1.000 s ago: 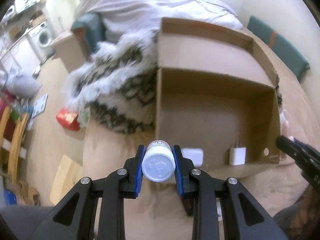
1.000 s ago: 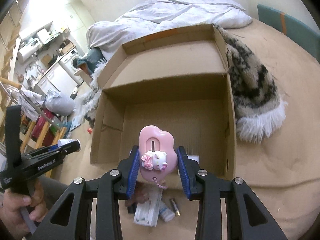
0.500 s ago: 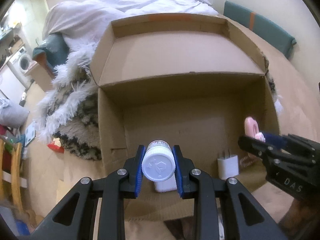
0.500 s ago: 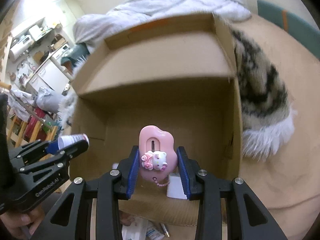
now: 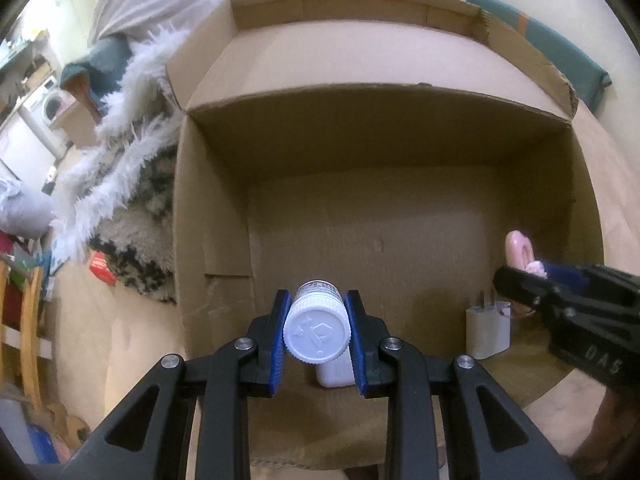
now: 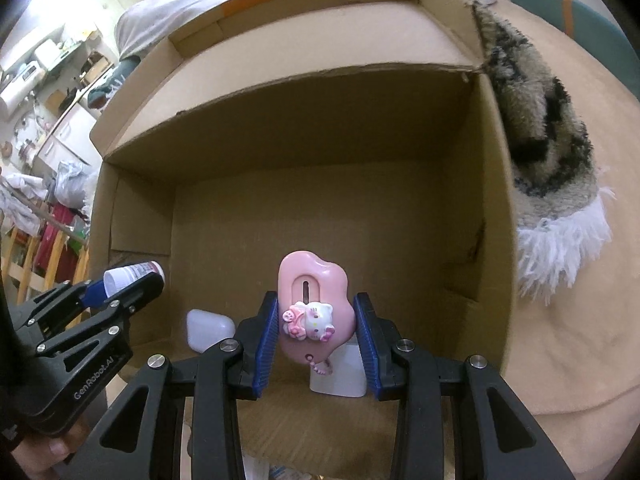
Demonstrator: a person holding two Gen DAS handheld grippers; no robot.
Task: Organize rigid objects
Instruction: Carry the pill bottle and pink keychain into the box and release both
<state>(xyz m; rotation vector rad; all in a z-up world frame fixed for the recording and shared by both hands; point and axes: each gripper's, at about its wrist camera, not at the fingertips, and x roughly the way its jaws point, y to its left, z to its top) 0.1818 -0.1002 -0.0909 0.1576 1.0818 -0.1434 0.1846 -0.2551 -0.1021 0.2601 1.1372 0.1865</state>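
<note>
Bedding and a tan bed surface carry the open cardboard box [image 5: 400,200], with a white charger [image 5: 488,332] and a white case [image 6: 210,330] already on its near floor. Both loads should go low onto bare floor before release. Left gripper [image 5: 316,334] is clamped on a white-capped bottle [image 5: 316,332]; right gripper [image 6: 316,320] is clamped on a pink cutter [image 6: 314,306].
</note>
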